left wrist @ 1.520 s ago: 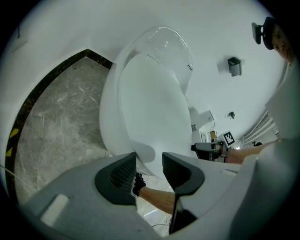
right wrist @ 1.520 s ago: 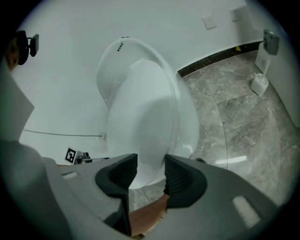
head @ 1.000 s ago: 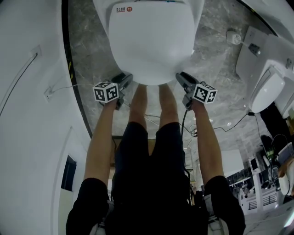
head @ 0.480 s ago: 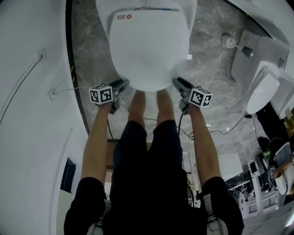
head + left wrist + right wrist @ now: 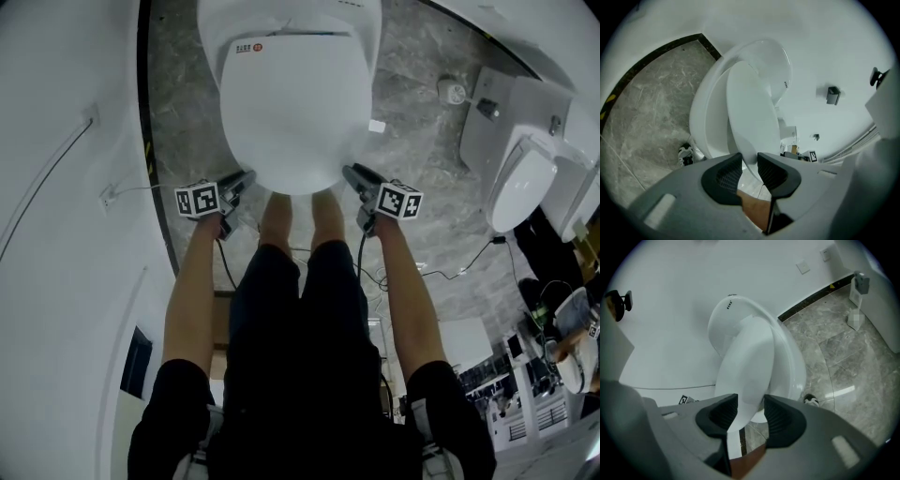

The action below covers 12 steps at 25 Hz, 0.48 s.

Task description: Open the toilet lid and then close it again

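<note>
The white toilet lid [image 5: 291,103] is tilted up off the seat, its front edge toward me. My left gripper [image 5: 246,178] is at the lid's front left rim and my right gripper [image 5: 352,173] at its front right rim. In the left gripper view the lid [image 5: 750,117] runs between the closing jaws of the left gripper [image 5: 750,168], with both pads against its rim, and a gap shows above the bowl [image 5: 705,122]. In the right gripper view the lid [image 5: 747,366] fills the gap of the right gripper [image 5: 751,414], raised off the bowl [image 5: 794,366].
My bare legs [image 5: 295,225] stand right at the bowl's front. A white wall [image 5: 56,187] with a socket [image 5: 108,195] curves along the left. A second toilet [image 5: 520,183] sits at the right, and a cable [image 5: 450,262] trails over the grey marble floor.
Both grippers have risen together with the lid's front edge between them, so the lid's front now stands off the seat. The whole scene has shifted slightly left in the head view.
</note>
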Tool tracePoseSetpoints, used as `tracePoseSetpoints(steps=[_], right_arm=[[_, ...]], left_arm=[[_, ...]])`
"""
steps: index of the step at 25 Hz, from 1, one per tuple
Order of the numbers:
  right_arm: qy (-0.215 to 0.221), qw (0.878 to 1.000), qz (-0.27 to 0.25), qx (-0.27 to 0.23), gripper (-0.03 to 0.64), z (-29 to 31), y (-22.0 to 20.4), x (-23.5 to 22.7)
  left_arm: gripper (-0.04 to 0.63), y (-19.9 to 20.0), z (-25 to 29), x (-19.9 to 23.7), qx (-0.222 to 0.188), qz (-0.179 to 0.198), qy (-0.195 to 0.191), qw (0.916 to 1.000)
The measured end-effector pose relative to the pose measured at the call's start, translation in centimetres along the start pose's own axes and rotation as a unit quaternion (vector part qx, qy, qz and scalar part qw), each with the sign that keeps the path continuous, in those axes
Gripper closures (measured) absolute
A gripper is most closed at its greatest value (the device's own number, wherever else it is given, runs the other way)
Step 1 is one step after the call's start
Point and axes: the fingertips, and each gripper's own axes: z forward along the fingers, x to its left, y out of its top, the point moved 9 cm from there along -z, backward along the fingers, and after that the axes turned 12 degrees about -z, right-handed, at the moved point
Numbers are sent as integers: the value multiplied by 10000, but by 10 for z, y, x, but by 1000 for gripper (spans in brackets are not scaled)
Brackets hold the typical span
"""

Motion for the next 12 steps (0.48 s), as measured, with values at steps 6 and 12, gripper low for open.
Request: tracePoseSetpoints(steps=[6,12], right_arm=[[-186,9986,-472,128,429,-11,9,21],[-727,9881,-1288,-412,416,-38,26,50]], left_arm=[[488,-3,-12,-17,-206,-170,-109,9996],[491,-7,-24,-30,-493,-343,-286,9978]])
